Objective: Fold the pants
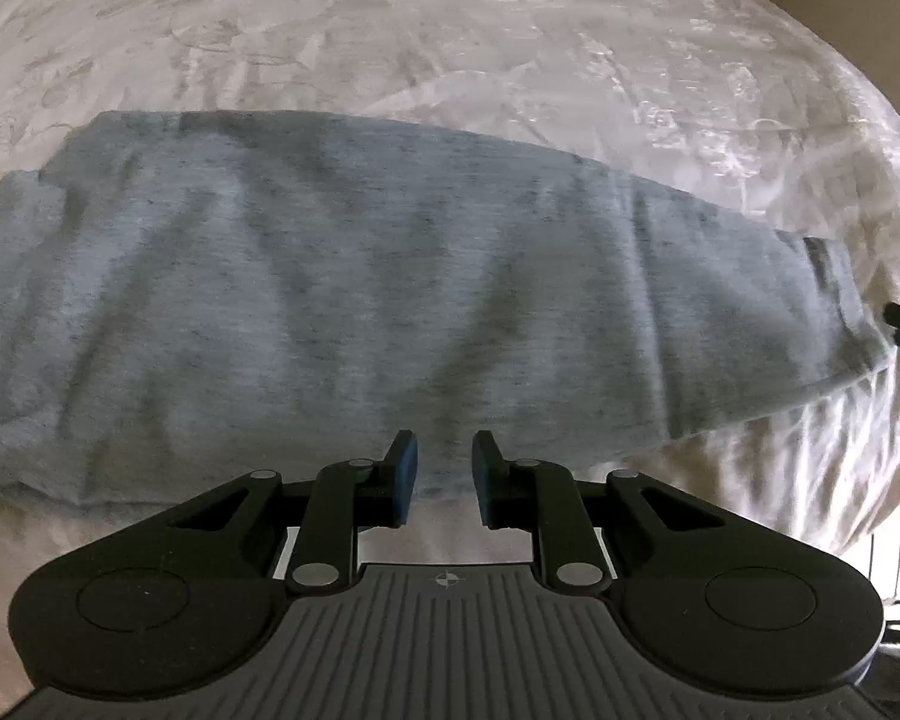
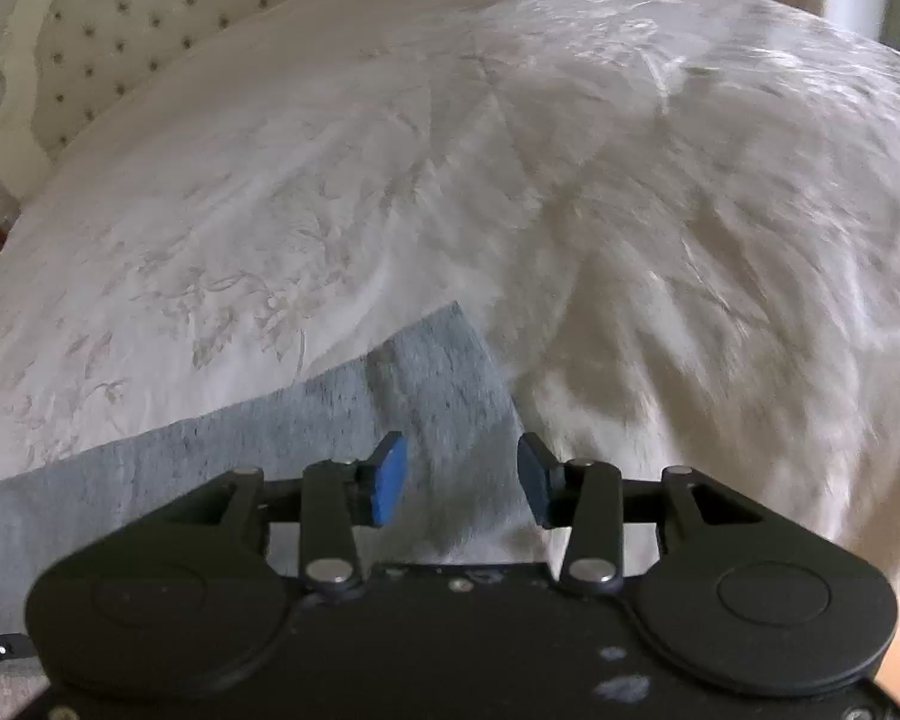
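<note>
We read no brand, label or writing anywhere. The grey pants [image 1: 354, 300] lie folded lengthwise across the white bedspread [image 1: 450, 48], their near edge just below our left tongs [image 1: 444, 474], which stand narrowly parted, grasping nothing. Our right tongs [image 2: 461, 477] stand released over the hem end, nothing between the blue pads [image 2: 390, 480]. Bare bedspread stretches beyond the far edge towards the tufted headboard [image 2: 120, 18].

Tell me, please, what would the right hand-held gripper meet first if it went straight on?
Most likely the end of the grey pants, which lies just ahead of the right hand-held gripper; depth is hard to judge.
</note>
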Demonstrator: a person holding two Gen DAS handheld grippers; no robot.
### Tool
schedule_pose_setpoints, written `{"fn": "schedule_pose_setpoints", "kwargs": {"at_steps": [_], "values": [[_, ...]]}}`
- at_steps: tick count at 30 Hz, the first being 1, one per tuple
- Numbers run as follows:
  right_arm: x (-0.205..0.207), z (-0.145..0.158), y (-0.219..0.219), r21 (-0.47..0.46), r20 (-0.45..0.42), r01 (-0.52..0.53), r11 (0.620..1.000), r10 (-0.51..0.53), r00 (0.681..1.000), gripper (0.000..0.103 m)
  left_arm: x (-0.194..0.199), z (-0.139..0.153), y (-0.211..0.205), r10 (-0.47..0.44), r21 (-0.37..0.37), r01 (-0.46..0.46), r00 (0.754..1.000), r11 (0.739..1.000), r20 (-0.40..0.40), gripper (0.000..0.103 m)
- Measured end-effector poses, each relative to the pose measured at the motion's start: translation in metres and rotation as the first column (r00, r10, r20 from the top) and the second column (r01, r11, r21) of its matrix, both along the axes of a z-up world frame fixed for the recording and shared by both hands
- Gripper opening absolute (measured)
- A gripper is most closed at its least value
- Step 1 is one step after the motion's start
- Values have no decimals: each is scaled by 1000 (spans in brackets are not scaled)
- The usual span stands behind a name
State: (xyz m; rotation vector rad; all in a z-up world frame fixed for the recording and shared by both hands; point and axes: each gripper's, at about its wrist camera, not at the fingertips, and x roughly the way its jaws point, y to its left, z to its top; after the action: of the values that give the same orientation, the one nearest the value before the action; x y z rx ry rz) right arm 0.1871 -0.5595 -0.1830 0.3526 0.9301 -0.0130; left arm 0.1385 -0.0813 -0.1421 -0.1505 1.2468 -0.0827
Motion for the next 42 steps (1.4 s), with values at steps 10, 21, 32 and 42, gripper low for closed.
{"fn": "schedule_pose_setpoints", "kwargs": {"at_steps": [10, 21, 32, 42], "values": [[50, -42, -17, 81, -130, -105, 991, 115, 985, 48, -2, 5, -13, 44, 43, -43, 998, 998, -33, 20], [74, -77, -26, 295, -163, -125, 947, 178, 970, 55, 7, 5, -22, 51, 48, -48, 997, 998, -62, 20], [87, -75, -31, 408, -177, -123, 905, 211, 961, 22, 56, -9, -62, -52, 17, 53, 997, 998, -53, 20], [81, 2, -24, 433, -15, -193, 880, 221, 975, 22, 110, -25, -94, -123, -17, 123, 992, 992, 8, 20]]}}
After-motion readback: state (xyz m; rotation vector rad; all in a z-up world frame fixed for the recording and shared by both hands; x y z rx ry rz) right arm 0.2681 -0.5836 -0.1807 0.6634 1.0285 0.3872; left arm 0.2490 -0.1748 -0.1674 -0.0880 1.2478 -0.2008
